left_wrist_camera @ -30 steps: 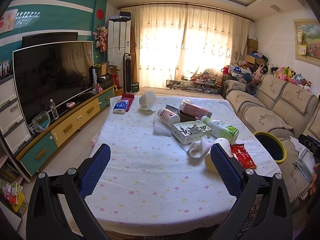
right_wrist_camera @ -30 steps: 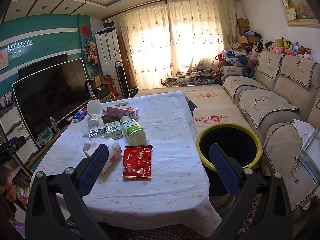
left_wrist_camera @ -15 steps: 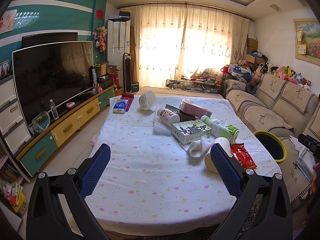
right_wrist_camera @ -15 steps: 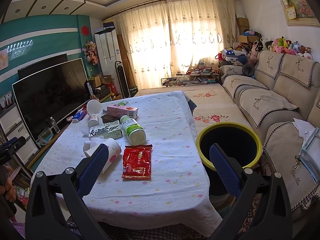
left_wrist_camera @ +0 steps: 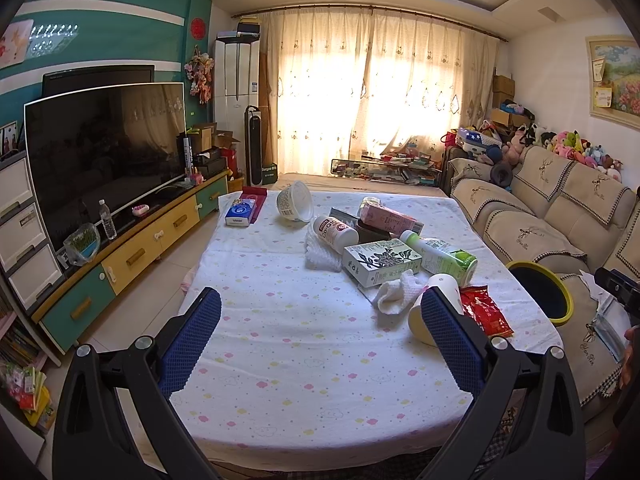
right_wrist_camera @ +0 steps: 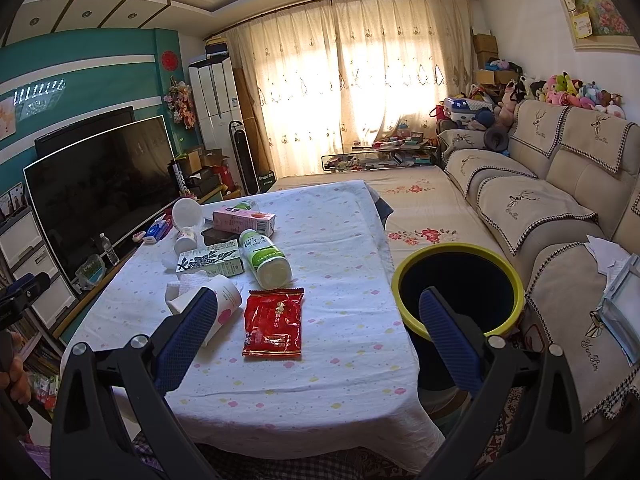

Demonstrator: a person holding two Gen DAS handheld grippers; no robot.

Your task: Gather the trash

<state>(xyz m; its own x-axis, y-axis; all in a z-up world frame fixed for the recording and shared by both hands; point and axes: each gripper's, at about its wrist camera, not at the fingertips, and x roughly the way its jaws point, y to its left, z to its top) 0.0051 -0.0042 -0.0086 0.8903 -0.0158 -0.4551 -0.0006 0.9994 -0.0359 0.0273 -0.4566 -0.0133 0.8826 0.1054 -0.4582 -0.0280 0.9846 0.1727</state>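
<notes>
Spotted cotton tablecloth (left_wrist_camera: pixel 304 344), crinkled red foil packet (right_wrist_camera: pixel 274 322).

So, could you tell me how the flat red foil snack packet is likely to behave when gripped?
The flat red foil snack packet looks crinkled and thin, so probably floppy and light. Its glossy film may slip between pads. Lying flat on the white dotted tablecloth, an edge pinch seems easier.

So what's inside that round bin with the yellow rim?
The bin next to the table looks dark inside, and no trash shows in the part you can see. The right gripper has a finger covering the near side, so the bottom there is hidden.
</notes>
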